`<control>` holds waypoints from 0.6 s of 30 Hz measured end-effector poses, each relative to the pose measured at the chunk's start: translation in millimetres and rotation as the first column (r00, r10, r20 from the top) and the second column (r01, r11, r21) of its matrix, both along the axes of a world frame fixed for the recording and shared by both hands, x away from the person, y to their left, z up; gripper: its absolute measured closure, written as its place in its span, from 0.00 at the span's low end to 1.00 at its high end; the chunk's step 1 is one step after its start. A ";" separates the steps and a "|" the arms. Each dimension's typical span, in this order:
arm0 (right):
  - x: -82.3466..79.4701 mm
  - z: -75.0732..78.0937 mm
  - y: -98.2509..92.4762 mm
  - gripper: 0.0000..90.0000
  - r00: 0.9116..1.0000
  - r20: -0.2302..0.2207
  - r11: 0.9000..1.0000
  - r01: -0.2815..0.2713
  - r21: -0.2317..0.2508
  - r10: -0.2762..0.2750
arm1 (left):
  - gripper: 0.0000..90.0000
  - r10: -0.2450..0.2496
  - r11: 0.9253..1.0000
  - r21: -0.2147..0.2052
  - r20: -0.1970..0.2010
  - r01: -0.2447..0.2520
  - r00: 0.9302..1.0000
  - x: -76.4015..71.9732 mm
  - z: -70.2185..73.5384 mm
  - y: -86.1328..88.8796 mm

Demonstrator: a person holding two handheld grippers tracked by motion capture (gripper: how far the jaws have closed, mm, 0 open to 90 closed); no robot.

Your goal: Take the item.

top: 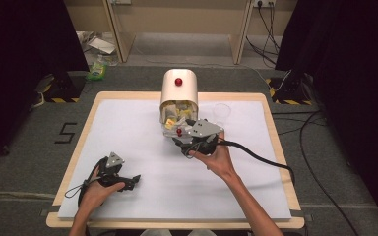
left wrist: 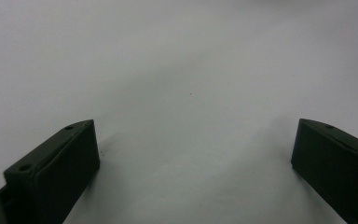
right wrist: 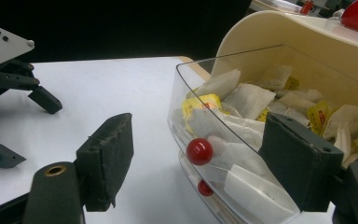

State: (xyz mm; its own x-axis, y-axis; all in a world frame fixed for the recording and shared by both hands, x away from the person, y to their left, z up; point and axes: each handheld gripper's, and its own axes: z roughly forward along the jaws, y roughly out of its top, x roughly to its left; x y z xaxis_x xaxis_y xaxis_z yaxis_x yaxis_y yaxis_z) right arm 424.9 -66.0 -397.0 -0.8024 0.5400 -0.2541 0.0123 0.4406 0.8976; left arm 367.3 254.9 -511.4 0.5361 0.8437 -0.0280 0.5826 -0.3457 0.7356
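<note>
Right gripper view: we see right hand-held gripper (right wrist: 200, 154) spread wide around red ball knob (right wrist: 199, 151) of clear tilt-out drawer (right wrist: 242, 154), cream tea-bag dispenser (top: 178, 88) at table (top: 128, 137) far centre. Risk we judge: far jaw inside drawer crushes white tea bags (right wrist: 249, 100). Left hand-held gripper (left wrist: 193, 158) released, near left.

Lab-style recording setup, white-topped table (top: 128, 128) ringed by black curtains (top: 19, 44), hazard-taped stand bases (top: 59, 93) and loose cables (top: 320, 162) on grey carpet beside it
</note>
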 end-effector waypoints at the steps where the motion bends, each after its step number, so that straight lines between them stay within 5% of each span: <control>1: -1.1 -0.5 -0.1 0.29 1.000 -0.003 1.000 0.002 0.002 -0.002 | 0.00 0.000 1.000 0.000 0.000 0.000 1.000 0.0 0.0 0.0; 18: -15.6 -1.5 -1.8 0.31 1.000 -0.012 1.000 -0.017 -0.026 0.017 | 0.00 0.000 1.000 0.000 0.001 0.000 1.000 0.0 0.0 0.0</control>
